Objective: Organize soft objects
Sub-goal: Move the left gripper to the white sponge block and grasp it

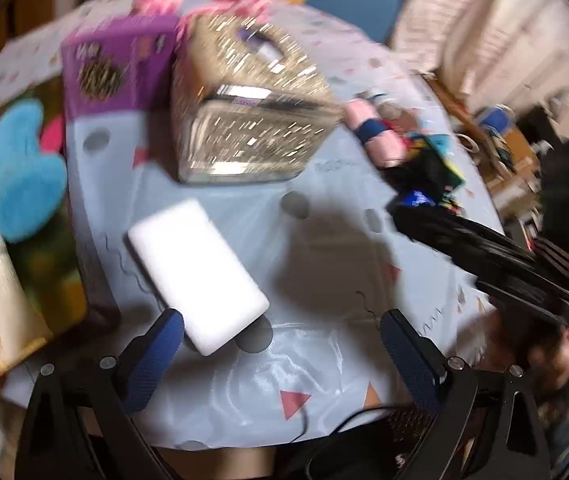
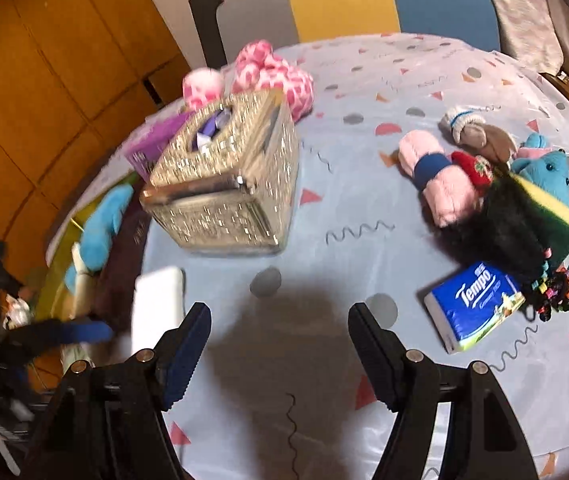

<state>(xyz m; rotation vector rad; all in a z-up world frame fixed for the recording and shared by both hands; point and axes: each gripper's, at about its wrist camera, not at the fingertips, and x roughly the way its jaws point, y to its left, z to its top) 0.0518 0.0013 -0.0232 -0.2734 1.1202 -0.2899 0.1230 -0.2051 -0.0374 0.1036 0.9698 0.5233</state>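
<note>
Left gripper (image 1: 282,354) jaws apart, empty, white sponge block (image 1: 198,274) just ahead. Right gripper (image 2: 280,344) likewise spread, empty. Frame blurred, probably sponge next: centre jaws across short sides, squeeze gently.

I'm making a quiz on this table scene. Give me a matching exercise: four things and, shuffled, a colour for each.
Things:
1. tissue box
2. sponge block
3. tissue pack
4. flat box

Colours:
A. white
B. blue
C. purple
D. glittery gold

Pairs: 1-D, 2-A, 3-B, 4-C
</note>
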